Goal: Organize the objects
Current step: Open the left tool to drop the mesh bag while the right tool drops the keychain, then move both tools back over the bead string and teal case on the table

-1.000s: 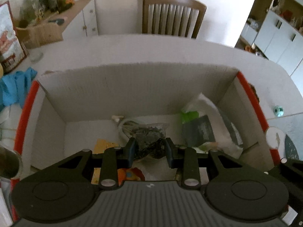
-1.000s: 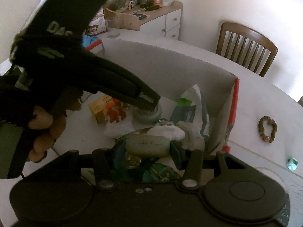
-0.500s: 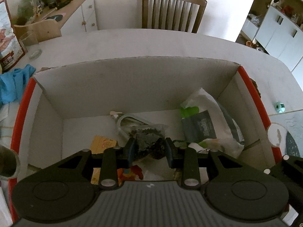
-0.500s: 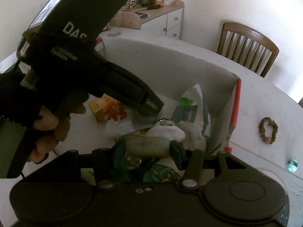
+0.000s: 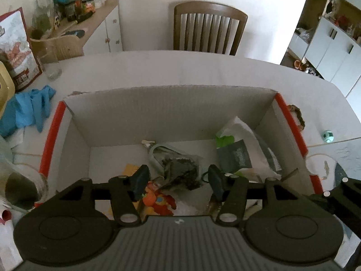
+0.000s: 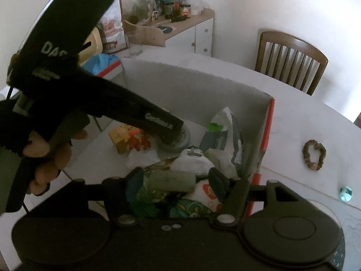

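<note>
- Left wrist view: your left gripper [image 5: 178,178] hangs over the cardboard box [image 5: 171,110], its jaws opening, with the clear bag of dark leaves [image 5: 180,169] lying below and between them; the pads no longer press it, so it looks set down among the other packets.
- The white and grey pouch [image 5: 246,153] leans into the box's right corner, which keeps the left floor [image 5: 108,158] bare for more things.
- Right wrist view: your right gripper [image 6: 174,181] has its jaws opening around a pale green roll [image 6: 171,180]; the left pad seems close to it, the right one apart.
- The red-edged box walls [image 6: 266,135] stand tall on both sides, so lift straight up before crossing.
- A beaded bracelet [image 6: 314,154] and a small green ball [image 6: 345,193] wait on the table [image 6: 293,117], well apart from the box.
</note>
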Action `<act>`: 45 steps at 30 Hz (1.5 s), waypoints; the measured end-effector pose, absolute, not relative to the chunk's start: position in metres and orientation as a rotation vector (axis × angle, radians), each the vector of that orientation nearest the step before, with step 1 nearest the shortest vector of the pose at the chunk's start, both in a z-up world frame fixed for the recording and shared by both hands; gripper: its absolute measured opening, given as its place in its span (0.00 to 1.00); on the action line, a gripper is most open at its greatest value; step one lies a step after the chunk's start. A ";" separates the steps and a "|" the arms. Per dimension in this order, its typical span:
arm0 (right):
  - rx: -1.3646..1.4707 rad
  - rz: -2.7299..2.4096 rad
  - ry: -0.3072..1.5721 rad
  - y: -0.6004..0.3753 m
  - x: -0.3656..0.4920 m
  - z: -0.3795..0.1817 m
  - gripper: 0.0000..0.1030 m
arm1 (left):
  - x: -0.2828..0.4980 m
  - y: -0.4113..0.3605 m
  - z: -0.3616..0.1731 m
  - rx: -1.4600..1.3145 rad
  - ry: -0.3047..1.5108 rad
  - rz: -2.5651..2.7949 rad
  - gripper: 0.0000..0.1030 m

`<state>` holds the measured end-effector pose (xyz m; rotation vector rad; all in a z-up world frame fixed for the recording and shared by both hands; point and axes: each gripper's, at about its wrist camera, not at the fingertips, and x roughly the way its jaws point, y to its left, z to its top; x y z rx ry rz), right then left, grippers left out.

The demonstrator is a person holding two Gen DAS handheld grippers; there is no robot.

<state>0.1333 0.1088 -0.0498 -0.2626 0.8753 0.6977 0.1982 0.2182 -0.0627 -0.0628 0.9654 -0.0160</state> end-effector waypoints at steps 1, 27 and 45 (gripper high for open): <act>-0.258 0.700 0.872 0.107 0.133 -0.048 0.63 | 0.197 0.218 -0.061 -0.061 0.960 -0.017 0.56; -0.090 0.750 0.729 0.040 0.114 -0.003 0.92 | 0.147 0.185 -0.011 0.009 0.809 0.019 0.77; -0.001 0.710 0.664 -0.036 0.112 0.019 0.98 | 0.129 0.128 0.016 -0.015 0.744 -0.006 0.83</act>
